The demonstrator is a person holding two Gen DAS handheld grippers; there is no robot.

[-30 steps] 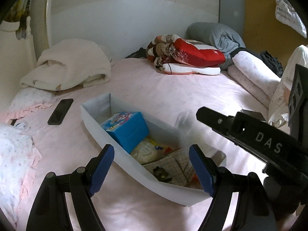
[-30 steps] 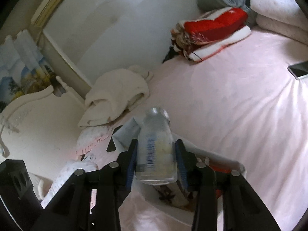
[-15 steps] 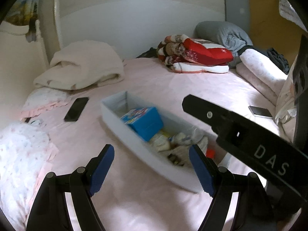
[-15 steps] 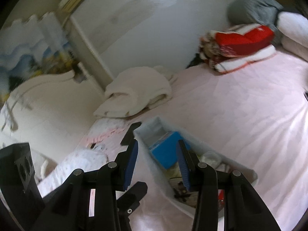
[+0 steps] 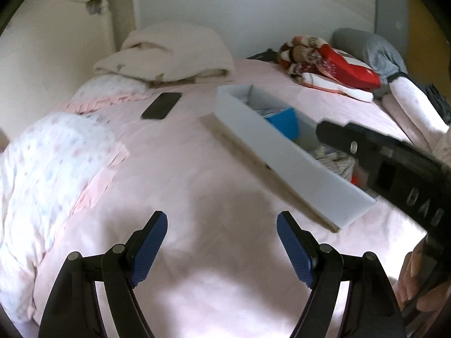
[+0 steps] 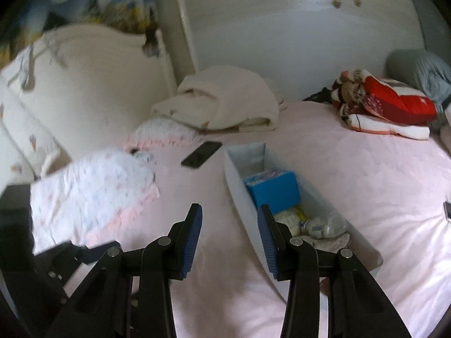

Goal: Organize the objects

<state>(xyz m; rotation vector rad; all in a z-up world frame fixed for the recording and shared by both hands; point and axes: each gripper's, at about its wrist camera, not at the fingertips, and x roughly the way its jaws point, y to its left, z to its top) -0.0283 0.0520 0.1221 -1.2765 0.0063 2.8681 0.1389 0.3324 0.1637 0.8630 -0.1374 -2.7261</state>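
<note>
A long pale grey box lies on the pink bed sheet. Inside it are a blue carton, a yellowish packet, a clear bottle lying on its side, and checked cloth. My left gripper is open over bare sheet, left of the box's near end. In its own view my right gripper stands open with nothing between its fingers, just left of the box. In the left wrist view the right gripper's black body crosses over the box.
A black phone lies left of the box's far end. Dotted pink-trimmed bedding is at the left, a folded cream blanket at the back, red and white bedding at the back right. A hand shows at lower right.
The bottle left my right gripper and now lies in the box. Both grippers have swung to the left of the box; the left one has dropped a little towards the sheet.
</note>
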